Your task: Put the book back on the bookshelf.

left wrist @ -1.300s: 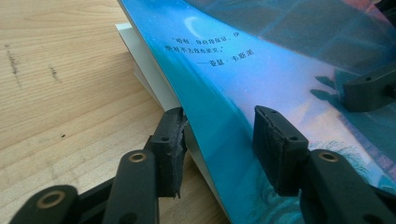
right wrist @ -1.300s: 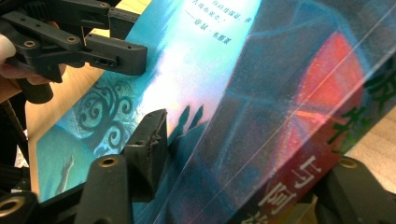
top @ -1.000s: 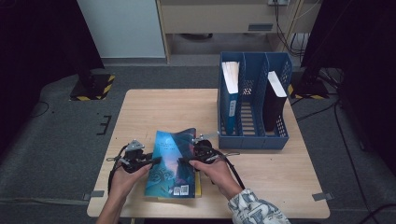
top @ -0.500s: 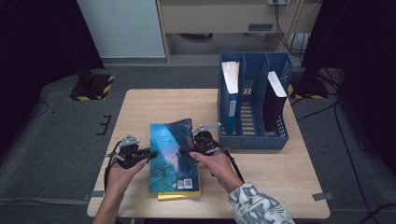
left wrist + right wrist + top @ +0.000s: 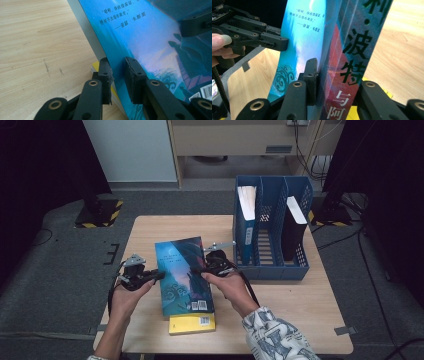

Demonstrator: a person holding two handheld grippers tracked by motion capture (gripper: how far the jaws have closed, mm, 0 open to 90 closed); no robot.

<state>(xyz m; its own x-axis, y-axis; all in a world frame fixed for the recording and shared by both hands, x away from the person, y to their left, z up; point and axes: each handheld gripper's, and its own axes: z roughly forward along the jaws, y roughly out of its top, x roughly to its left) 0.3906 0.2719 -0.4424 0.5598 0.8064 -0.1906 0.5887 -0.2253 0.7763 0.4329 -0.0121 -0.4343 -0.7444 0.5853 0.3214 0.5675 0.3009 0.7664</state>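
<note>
In the high view a blue paperback [image 5: 183, 275] sits at lower centre of the frame, lifted off the wooden tabletop [image 5: 300, 305] and held from both sides; under its lower end lies a yellow book [image 5: 192, 323], flat on the wood. The left tongs [image 5: 159, 275] meet the paperback's left edge; in the left gripper view those tongs [image 5: 117, 75] have one jaw on either side of the cover edge, nearly closed on it, though whether both pads press the paperback [image 5: 155, 45] I cannot tell. The right tongs [image 5: 199, 270] take the opposite edge; in the right gripper view these tongs [image 5: 337, 82] are clamped across the spine, which bears large Chinese characters. At upper right of the high view stands a blue file rack [image 5: 272, 267], with a blue folder [image 5: 246, 220] in its left slot and a dark binder [image 5: 294, 227] in its right.
</note>
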